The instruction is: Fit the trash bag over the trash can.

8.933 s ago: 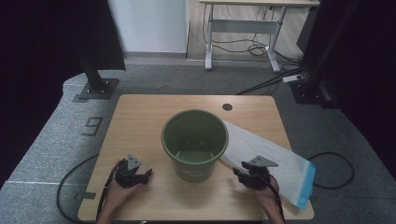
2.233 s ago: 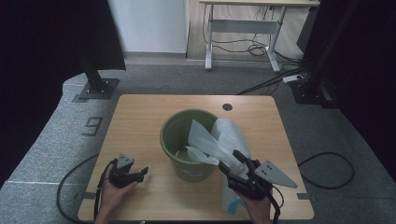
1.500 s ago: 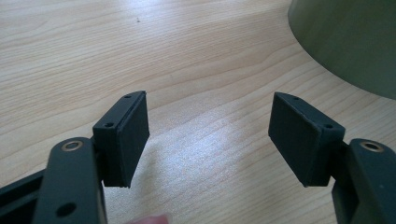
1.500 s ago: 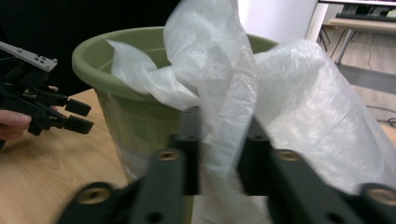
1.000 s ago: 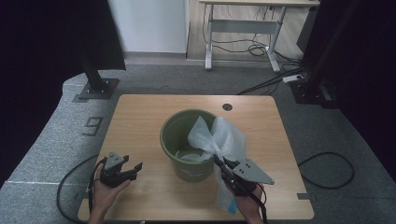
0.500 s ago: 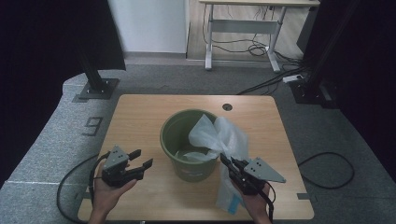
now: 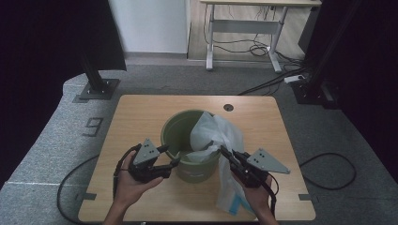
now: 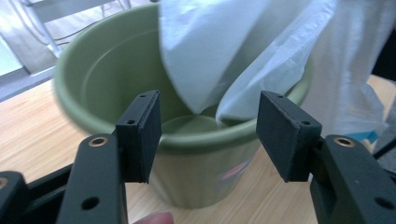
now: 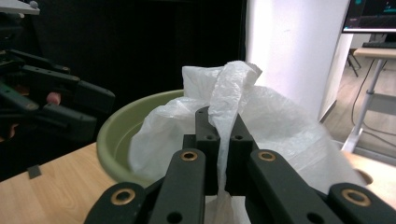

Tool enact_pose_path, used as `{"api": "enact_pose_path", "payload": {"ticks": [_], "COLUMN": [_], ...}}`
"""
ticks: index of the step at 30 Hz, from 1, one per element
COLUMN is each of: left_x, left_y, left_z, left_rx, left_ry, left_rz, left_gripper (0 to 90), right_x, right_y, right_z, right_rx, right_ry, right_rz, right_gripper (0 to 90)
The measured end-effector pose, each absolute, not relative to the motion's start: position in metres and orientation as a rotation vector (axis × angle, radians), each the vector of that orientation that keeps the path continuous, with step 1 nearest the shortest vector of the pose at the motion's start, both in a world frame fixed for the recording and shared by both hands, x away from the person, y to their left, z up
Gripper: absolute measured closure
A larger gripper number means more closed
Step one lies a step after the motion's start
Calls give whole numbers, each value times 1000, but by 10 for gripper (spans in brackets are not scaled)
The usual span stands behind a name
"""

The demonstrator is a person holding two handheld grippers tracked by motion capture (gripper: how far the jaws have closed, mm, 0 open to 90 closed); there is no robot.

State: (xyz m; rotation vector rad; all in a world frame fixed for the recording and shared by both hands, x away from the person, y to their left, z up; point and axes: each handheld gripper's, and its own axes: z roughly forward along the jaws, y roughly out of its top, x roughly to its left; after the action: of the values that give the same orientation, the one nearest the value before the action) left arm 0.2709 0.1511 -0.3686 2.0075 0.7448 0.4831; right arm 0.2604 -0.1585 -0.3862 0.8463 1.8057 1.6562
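Our right claw pinches the bag; our left claw gapes empty at the bin, and a tug could tip it

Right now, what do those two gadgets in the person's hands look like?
Each is a black hand-held gripper, left and right, with two flat rectangular jaws on arms with brass-ringed holes. A grey three-cornered plate tops each, and a black cable trails off the table. No sleeves show on the forearms.
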Motion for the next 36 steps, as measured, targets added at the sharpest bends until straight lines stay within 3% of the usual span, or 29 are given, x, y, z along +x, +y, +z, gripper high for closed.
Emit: {"api": "enact_pose_path", "payload": {"ticks": [22, 36], "left_x": [277, 286], "left_y": [130, 123], "left_z": [-372, -378], "left_rx": [2012, 2013], "left_ry": [684, 641], "left_rz": [418, 348], "left_gripper": [426, 710], "right_x": [277, 276], "right_y": [-142, -141], "right_z": [-365, -367], "right_rx": [877, 861], "right_ry": [1782, 1774], "right_rz": [1686, 1721], "right_gripper": [865, 865]}}
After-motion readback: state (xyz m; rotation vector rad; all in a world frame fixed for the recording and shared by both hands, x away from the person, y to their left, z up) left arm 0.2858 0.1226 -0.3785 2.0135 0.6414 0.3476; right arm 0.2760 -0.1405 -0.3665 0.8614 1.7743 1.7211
